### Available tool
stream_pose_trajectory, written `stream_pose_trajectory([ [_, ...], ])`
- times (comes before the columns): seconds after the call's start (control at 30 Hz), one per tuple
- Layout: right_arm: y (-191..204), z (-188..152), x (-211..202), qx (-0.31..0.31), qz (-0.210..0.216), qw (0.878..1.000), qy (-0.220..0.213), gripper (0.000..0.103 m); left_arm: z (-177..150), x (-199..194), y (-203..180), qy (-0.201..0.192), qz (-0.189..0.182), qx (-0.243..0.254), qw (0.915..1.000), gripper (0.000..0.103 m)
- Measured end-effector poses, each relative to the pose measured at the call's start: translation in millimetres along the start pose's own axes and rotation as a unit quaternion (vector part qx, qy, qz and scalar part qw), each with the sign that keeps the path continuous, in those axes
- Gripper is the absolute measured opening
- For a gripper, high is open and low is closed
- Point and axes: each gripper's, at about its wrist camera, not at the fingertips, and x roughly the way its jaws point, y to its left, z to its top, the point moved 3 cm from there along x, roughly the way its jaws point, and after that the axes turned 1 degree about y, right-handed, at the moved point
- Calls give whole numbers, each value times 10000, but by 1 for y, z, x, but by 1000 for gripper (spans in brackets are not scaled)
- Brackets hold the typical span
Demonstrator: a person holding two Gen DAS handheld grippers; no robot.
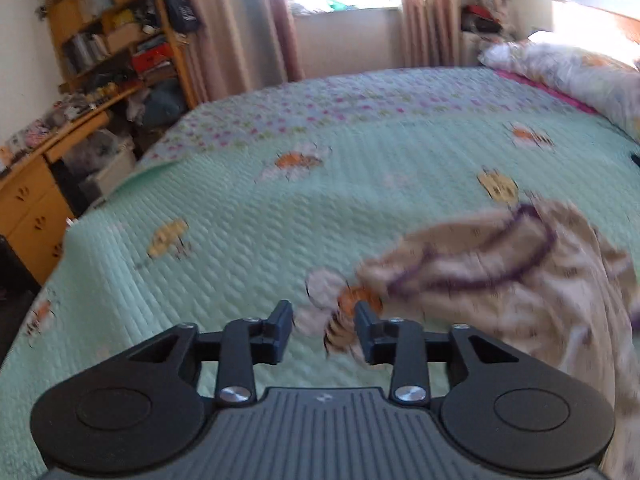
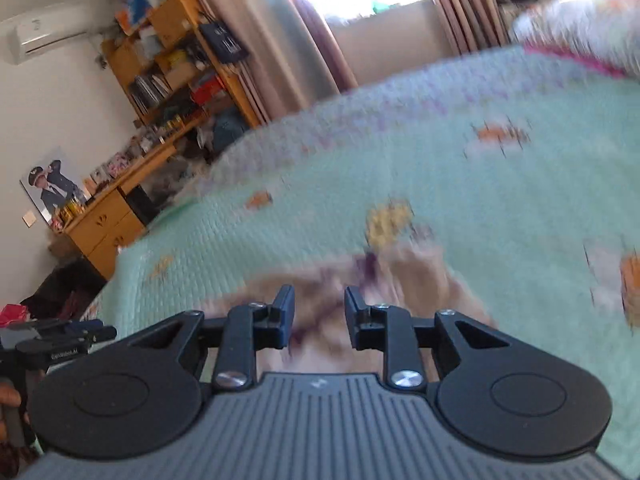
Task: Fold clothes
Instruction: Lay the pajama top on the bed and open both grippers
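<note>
We are looking down both grippers at once, and both are standing with a wide gap between their fingers, gripping nothing. The left gripper (image 1: 324,336) is hovering over the green bedspread (image 1: 248,232), with a bee print showing between its fingers and the crumpled garment (image 1: 500,276) lying just off to its right. That garment is beige with purple trim, bunched in a loose heap near the front edge of the bed, clearly not flat and not folded. The right gripper (image 2: 319,318) is sitting directly over the same garment (image 2: 404,280), fabric showing between and just beyond its fingertips, though blur is smearing the details.

We are judging that the cloth needs spreading before any fold: we are wanting each gripper on a separate edge or corner, 2 pinches well apart, taking 1 layer only and not the bedspread under it. The purple trim is giving us a good landmark for an opening.

Farther off, a pillow (image 1: 576,68) is resting at the head of the bed, and shelves (image 1: 120,28) and curtains (image 1: 240,28) are lining the far wall.
</note>
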Motion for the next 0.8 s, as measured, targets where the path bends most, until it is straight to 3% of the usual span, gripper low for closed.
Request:
stream_pose_trajectory([
  [0.07,-8,-46,-15,151,-6,9994,318,33,-24,-3,0,117,-42,125,9998,86],
  [0.1,-8,-62,-18,212,29,9988,439,33,-36,-5,0,177,-57,186,9997,90],
  [0.23,6,-99,-14,431,289,9959,747,41,-83,-11,0,414,-119,429,9981,90],
  [0.3,13,-117,-12,540,418,9936,901,50,-92,-13,3,564,-233,307,9977,91],
  [0.4,23,-144,-10,702,613,9892,1131,51,-108,-7,0,897,-447,146,9949,90],
  [0.43,27,-153,-9,757,677,9875,1207,43,-114,-6,-4,978,-556,121,9936,87],
  [0.47,30,-162,-8,811,742,9856,1283,31,-119,-5,-9,1059,-665,96,9921,76],
  [0.5,33,-167,-6,826,776,9847,1322,6,-125,-3,-13,1140,-774,71,9904,48],
  [0.53,36,-167,-6,807,757,9854,1296,6,-128,-2,-18,1166,-860,-32,9894,35],
  [0.57,39,-165,-9,781,721,9868,1223,6,-131,-2,-23,1185,-942,-146,9884,16],
  [0.6,41,-160,-18,728,692,9892,1066,6,-130,-6,-26,1121,-913,-198,9893,5],
  [0.7,41,-133,-71,608,664,9956,279,5,-119,-35,-23,719,-840,-522,9925,5],
  [0.8,32,-98,-146,570,544,9953,-557,5,-100,-81,-14,204,-1059,-876,9903,5],
])
